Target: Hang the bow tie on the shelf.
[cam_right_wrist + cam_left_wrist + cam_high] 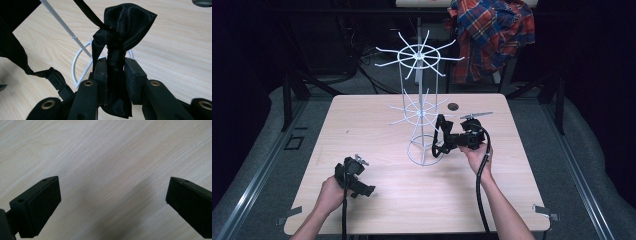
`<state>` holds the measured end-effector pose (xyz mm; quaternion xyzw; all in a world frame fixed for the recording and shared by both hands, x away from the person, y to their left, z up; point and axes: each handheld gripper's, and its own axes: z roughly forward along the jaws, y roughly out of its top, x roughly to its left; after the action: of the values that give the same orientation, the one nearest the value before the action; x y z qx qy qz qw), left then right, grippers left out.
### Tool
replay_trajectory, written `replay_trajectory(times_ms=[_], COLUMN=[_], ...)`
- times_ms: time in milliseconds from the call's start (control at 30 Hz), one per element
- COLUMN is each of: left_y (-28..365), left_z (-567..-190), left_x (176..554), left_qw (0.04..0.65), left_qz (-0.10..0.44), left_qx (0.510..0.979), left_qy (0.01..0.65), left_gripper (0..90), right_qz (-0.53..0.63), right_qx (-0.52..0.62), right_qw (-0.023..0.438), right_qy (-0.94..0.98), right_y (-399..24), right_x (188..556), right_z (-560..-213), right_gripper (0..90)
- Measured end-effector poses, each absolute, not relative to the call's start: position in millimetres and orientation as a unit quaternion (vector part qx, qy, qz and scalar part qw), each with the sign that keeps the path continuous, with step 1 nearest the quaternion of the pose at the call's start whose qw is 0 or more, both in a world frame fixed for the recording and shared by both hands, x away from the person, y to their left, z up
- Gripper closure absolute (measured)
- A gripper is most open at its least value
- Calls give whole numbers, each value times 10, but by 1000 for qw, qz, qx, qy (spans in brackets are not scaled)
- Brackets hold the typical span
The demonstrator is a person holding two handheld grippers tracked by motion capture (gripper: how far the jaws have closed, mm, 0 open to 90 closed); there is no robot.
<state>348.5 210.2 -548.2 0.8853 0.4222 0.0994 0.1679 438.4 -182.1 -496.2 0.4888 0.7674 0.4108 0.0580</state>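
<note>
A black satin bow tie (120, 32) with a strap and clasp (56, 80) is pinched at its knot between the jaws of my right gripper (115, 72), which is shut on it. In the high view that right gripper (447, 141) holds the bow tie (439, 136) beside the base ring of a white wire display rack (419, 90) with two tiers of radial prongs. My left gripper (357, 182) rests low over the table at the front left. Its jaws (112, 202) stand wide open over bare wood.
The light wood table (377, 200) has a small dark hole (453, 106) near its back edge. A plaid shirt (492, 35) hangs behind the table at the back right. Dark floor and metal rails surround the table.
</note>
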Motion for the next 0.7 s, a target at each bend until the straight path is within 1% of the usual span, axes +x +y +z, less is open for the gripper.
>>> replay_trajectory(times_ms=[267, 433, 600, 700], left_y=[2098, 2089, 2076, 2082], left_z=[-5479, -5480, -5481, -5478], left_x=[3483, 3480, 3478, 3475], left_qw=[168, 167, 166, 167], left_qz=[99, 99, 101, 101], left_qx=[886, 886, 887, 886], left_qy=[421, 421, 419, 420], left_gripper=[0, 0, 0, 0], right_qz=[415, 412, 414, 406], right_qx=[489, 488, 485, 483], right_qw=[56, 51, 54, 58], right_qy=[765, 768, 768, 774], right_y=[-1826, -1827, -1866, -1915], right_x=[4381, 4358, 4329, 4303], right_z=[-4964, -4928, -4870, -4802], right_gripper=[698, 637, 615, 585])
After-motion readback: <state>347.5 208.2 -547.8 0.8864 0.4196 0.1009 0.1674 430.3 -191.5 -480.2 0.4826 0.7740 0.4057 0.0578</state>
